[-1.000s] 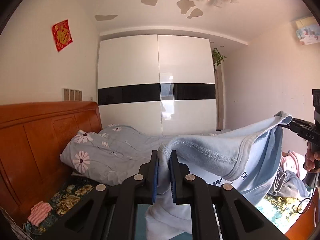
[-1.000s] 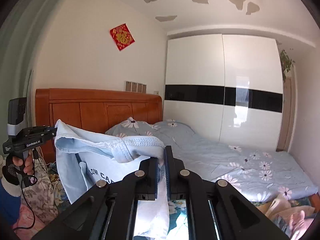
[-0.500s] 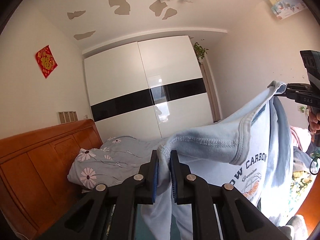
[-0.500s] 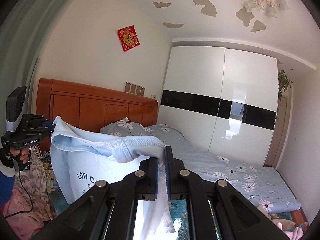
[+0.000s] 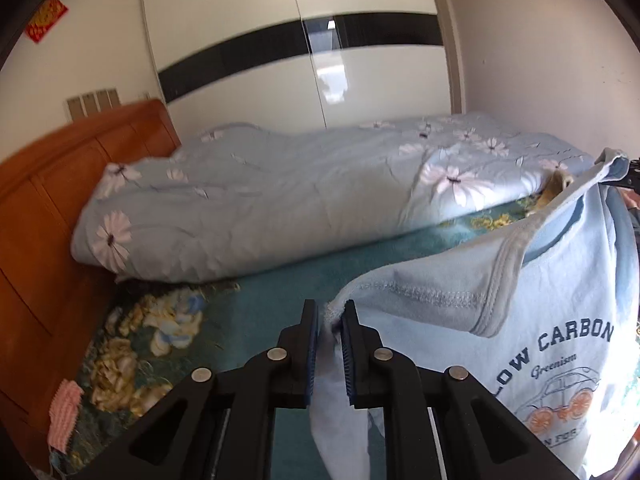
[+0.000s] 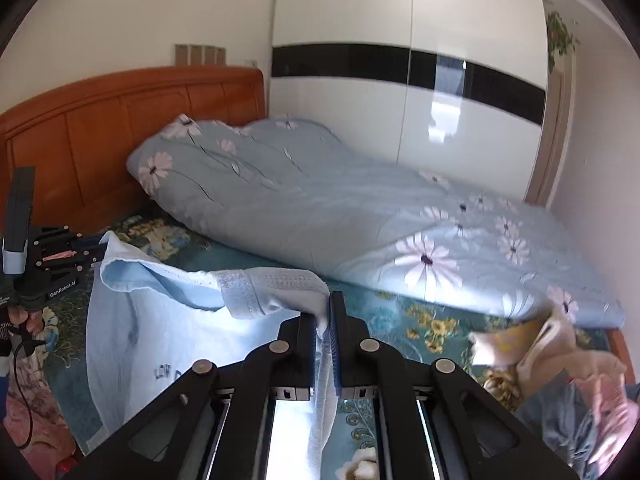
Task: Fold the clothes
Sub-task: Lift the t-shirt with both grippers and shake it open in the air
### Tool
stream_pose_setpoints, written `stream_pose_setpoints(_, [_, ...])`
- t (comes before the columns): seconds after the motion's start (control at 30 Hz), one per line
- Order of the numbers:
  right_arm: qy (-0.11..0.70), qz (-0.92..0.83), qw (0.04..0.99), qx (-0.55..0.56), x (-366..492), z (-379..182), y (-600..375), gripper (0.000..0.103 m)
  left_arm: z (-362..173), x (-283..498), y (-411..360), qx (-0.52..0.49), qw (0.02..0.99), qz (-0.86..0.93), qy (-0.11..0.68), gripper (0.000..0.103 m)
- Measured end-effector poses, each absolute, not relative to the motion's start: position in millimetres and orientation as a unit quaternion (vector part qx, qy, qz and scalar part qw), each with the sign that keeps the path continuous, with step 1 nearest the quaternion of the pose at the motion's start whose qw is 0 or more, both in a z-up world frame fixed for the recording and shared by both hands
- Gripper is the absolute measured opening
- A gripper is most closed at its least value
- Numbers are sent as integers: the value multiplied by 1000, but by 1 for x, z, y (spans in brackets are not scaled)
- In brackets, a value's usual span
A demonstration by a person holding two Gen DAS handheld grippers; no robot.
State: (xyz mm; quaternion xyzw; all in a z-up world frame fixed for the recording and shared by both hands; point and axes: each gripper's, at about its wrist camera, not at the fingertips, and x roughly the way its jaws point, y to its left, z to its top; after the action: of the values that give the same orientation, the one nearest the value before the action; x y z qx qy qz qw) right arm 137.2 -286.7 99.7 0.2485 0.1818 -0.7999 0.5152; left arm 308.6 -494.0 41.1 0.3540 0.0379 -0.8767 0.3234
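A light blue T-shirt [image 5: 560,304] with "LOW CARBON" print hangs stretched between my two grippers above the bed. My left gripper [image 5: 330,320] is shut on one shoulder of it. My right gripper [image 6: 326,312] is shut on the other shoulder; the shirt [image 6: 168,320] drapes down to the left there. The left gripper also shows at the left edge of the right wrist view [image 6: 86,246], and the right gripper's tip shows at the right edge of the left wrist view [image 5: 630,172].
A rolled pale blue flowered quilt [image 5: 280,208] lies along the far side of the bed. A teal floral sheet [image 5: 256,312] covers the mattress. A wooden headboard [image 6: 120,120] stands at the left. Loose pink and blue clothes [image 6: 568,368] are piled at the right.
Both grippers have tilted and dropped toward the bed with the shirt held between them; the ceiling has left view and the mattress now fills the lower half.
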Motion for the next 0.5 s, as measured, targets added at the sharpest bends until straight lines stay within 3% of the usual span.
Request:
stream_pose_setpoints(0.17, [200, -783, 480, 342, 66, 4, -344, 6, -44, 248, -539, 411, 335, -844, 77, 11])
stream_pose_setpoints(0.5, [235, -762, 449, 403, 8, -95, -416, 6, -121, 184, -619, 474, 360, -792, 131, 11])
